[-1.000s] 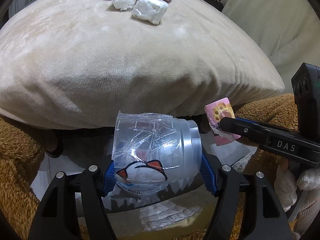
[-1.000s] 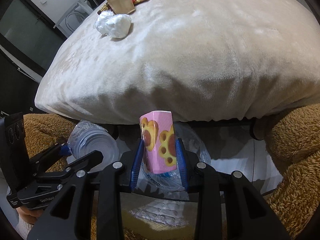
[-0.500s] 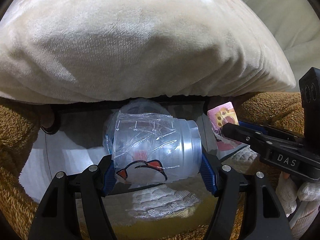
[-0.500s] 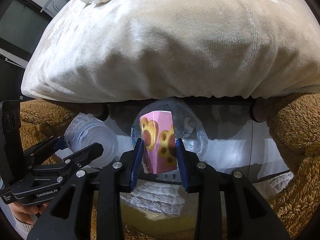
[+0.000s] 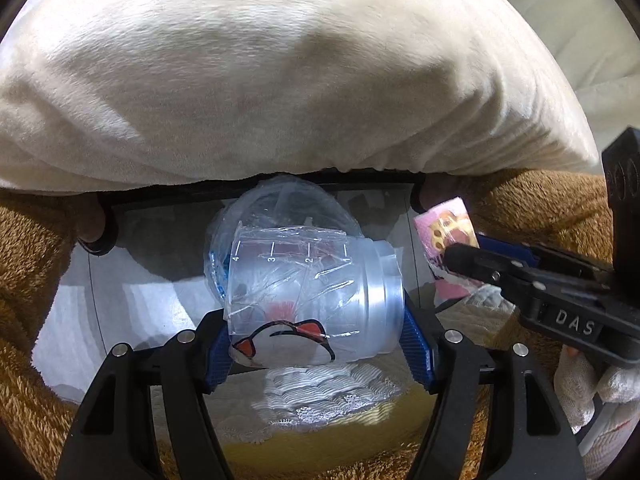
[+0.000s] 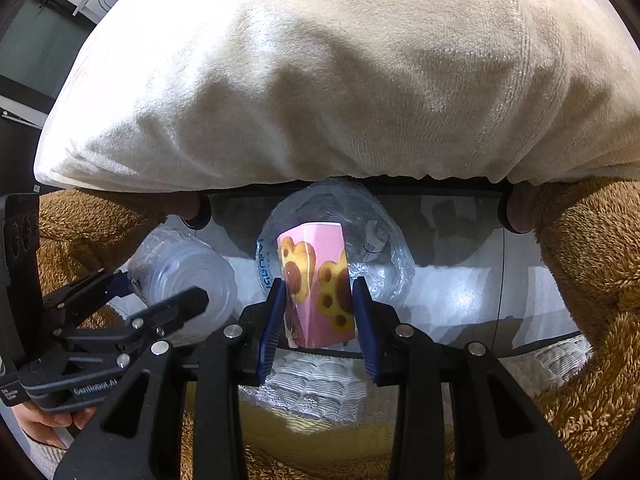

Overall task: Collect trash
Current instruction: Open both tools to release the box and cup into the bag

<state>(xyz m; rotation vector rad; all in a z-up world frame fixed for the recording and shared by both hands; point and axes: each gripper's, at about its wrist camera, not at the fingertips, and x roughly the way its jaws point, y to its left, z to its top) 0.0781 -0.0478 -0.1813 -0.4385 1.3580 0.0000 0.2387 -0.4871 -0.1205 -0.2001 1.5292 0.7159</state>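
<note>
The left gripper [image 5: 316,336] squeezes a crushed clear cup [image 5: 312,296], and the right gripper [image 6: 318,316] pinches a pink snack packet [image 6: 316,284]. Both have dropped lower, over a shiny bin [image 5: 132,304] holding a crumpled plastic bottle [image 6: 380,248]. I think they let go next.

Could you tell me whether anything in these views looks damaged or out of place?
Yes: the clear plastic cup clamped in the left hand-held gripper is crushed and creased, lying sideways. The pink snack packet in the right hand-held gripper looks intact.
</note>
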